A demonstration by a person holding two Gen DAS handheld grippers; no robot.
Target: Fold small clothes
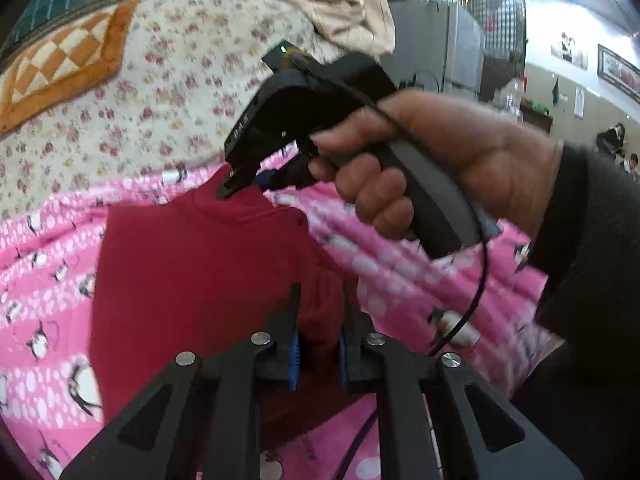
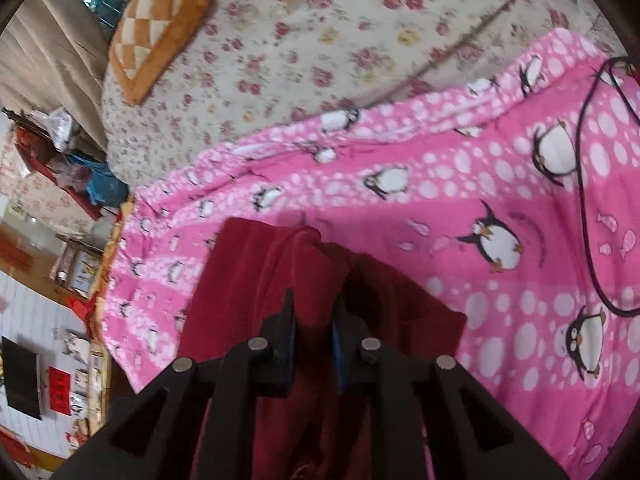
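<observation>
1. Two claws grip one red garment (image 1: 192,280) lying on the pink penguin blanket (image 1: 40,320) on the bed.
2. Left claw (image 1: 318,344): clamped fully on a bunched red fold.
3. Right claw (image 2: 314,340): nearly closed, pinching a red edge; the person's hand (image 1: 432,160) squeezes its handle.
4. Judgement: move both claws at matching pace, keep cloth taut, and lay edges aligned before releasing.

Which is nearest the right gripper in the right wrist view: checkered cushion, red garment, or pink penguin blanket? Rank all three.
1. Red garment, clamped in the right gripper.
2. Pink penguin blanket, spread beneath and beyond it.
3. Checkered cushion, far upper left.
</observation>
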